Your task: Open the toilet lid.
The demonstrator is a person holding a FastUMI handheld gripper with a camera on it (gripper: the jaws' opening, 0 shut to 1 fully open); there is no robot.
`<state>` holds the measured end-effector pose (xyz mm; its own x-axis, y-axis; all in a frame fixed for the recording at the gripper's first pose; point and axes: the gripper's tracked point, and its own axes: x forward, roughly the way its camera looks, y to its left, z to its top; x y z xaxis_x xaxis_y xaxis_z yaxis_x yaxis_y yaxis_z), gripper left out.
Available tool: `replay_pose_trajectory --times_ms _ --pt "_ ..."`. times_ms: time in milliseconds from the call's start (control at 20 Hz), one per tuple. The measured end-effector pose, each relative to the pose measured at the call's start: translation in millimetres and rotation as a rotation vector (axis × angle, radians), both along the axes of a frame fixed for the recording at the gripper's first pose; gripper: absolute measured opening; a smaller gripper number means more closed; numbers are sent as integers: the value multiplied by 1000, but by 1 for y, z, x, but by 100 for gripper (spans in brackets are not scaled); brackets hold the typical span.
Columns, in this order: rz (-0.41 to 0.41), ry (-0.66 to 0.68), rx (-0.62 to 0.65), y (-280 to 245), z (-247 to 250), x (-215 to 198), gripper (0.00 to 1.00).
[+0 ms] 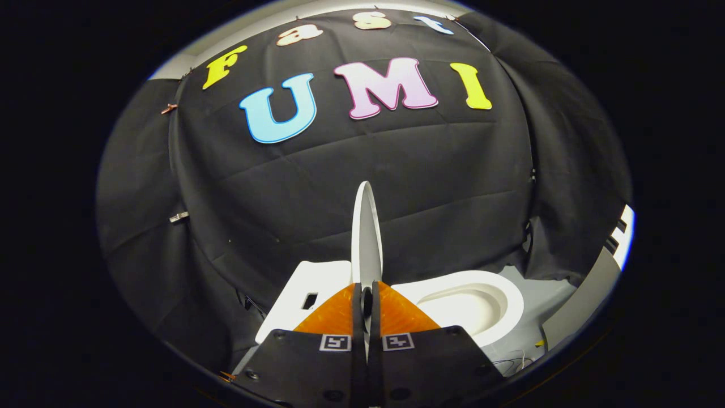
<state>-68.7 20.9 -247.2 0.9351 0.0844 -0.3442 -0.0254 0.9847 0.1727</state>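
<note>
Pinching one upright toilet lid [366, 238]: two fingers [340, 314]; one bowl [473, 306] exposed.

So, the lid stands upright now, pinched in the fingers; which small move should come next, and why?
Probably ease the toilet lid a little further back toward the tank, then open the gripper. The lid stands edge-on and about vertical, its lower edge pinched between the orange fingers, and the bowl lies open. Released here, it might fall shut.

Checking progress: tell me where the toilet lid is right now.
In the gripper view the toilet lid stands upright, edge-on, pinched between the gripper's fingers, with the tank on one side and the open bowl on the other.
</note>
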Motion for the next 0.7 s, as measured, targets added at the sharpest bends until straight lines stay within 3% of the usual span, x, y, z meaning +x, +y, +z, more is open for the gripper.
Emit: replay_pose_trajectory --times_ms 700 --pt "61 -25 -127 11 -8 3 6"
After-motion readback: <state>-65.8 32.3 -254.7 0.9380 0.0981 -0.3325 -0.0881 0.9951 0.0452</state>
